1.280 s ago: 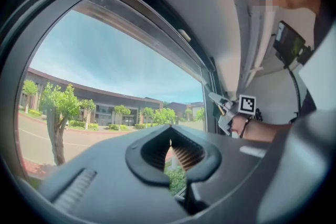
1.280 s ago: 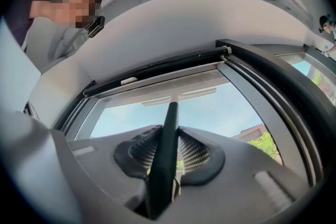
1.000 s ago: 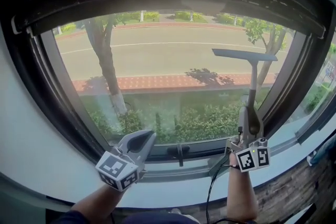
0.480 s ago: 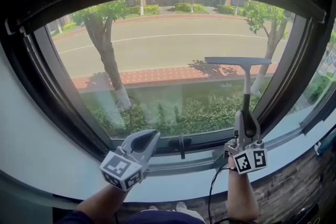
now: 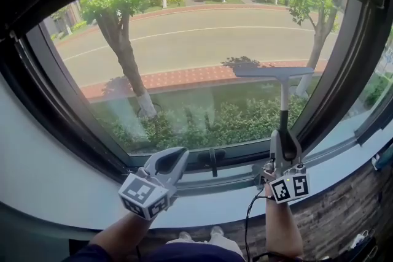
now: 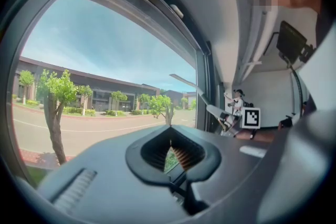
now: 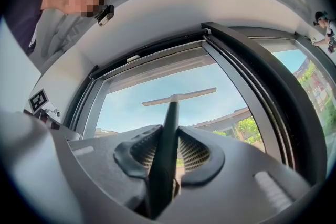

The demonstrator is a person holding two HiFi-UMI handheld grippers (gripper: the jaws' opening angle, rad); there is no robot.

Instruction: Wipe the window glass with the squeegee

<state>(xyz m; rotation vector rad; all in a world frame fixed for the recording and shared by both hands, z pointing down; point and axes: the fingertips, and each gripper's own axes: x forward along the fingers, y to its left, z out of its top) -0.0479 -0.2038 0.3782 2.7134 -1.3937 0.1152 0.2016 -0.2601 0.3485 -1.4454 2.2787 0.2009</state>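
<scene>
The squeegee (image 5: 283,95) stands upright against the window glass (image 5: 184,40), its flat blade level across the pane's right part and its handle running down into my right gripper (image 5: 284,137). That gripper is shut on the handle just above the lower frame. In the right gripper view the dark squeegee (image 7: 169,134) handle sits clamped between both pads, with the blade up on the glass. My left gripper (image 5: 174,156) hovers over the sill at lower left, shut with nothing in it. In the left gripper view the left gripper (image 6: 170,131) has its tips together, and the squeegee (image 6: 190,85) shows far right.
A dark window frame (image 5: 344,70) surrounds the pane, with a small black latch handle (image 5: 212,161) at the bottom middle. A pale sill (image 5: 344,159) runs below, and a cable (image 5: 249,218) hangs from the right gripper. Road, trees and hedge lie outside.
The squeegee blade has slid down the glass, from over the road to the edge of the brick path, with the right gripper following. The left gripper has stayed put.
</scene>
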